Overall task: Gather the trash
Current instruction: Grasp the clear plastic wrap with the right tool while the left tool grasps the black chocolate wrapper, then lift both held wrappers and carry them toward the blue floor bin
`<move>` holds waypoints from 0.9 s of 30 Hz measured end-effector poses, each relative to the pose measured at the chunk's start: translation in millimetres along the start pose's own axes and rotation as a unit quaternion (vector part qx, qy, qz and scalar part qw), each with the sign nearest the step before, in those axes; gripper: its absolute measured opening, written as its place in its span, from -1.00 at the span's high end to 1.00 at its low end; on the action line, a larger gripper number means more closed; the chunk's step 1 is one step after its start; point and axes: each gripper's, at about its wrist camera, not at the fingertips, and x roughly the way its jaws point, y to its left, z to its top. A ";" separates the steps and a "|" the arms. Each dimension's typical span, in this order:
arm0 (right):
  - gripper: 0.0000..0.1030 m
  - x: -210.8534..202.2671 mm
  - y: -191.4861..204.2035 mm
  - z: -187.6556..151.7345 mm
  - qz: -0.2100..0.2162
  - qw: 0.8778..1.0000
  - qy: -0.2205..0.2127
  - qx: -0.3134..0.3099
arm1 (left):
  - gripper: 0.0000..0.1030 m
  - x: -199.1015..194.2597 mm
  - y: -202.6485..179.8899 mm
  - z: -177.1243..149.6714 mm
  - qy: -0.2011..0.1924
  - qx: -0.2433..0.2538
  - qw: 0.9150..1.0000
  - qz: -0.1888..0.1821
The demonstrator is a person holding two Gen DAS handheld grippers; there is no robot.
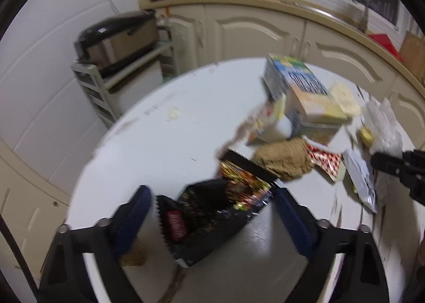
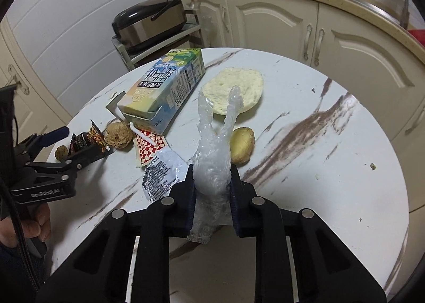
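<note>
The round marbled table (image 2: 305, 127) fills both views, with cream cabinets (image 2: 268, 24) behind it and a dark cooker (image 2: 150, 21) on a shelf rack to the left. The trash lies across the table's left half.

Biggest piece: the carton (image 2: 164, 90), lying on its side with its open end toward the camera. Just beside it on the right sits a flat round bread (image 2: 233, 85). Nearer, a potato (image 2: 241, 149) lies just beside the plastic wrap. Left of that come a brown lump (image 2: 118, 135), a red checked wrapper (image 2: 148, 149) with a white straw across it, and a silver sachet (image 2: 162, 173).

Right gripper (image 2: 211, 183): jaws drawn in close, pads pressing both sides of the clear plastic wrap (image 2: 212, 149), which stands up between them in two twisted tails; its lower end trails onto the table.

Left gripper (image 1: 212, 212): jaws wide, straddling the dark snack wrapper (image 1: 212, 210) at the table's left edge. The wrapper lies between the fingers (image 1: 135, 212), but the picture is blurred and no pad is seen pressing on it. From the right wrist view, a hand (image 2: 32, 223) holds that gripper's handle, and a small brown nugget (image 2: 60, 152) sits just beside its tips.
</note>
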 end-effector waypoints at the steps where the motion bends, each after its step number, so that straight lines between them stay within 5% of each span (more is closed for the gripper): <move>1: 0.59 0.5 -0.4 0.3 0.000 1.000 0.001 0.001 | -0.58 0.6 1.0 0.5 -0.002 -0.006 1.000 -0.006; 6: 0.59 1.8 -0.3 -1.1 0.003 1.000 0.004 0.002 | 0.24 3.0 8.4 2.8 -0.010 -0.018 1.000 -0.017; 12: 0.60 0.6 2.4 -5.3 0.007 1.000 0.003 0.003 | 0.68 -3.1 6.6 -11.4 -0.015 -0.037 0.999 -0.037; 27: 0.60 -24.2 -3.8 -18.9 0.007 1.000 -0.010 0.009 | 0.78 -71.9 -1.2 -64.2 -0.029 -0.071 0.995 -0.070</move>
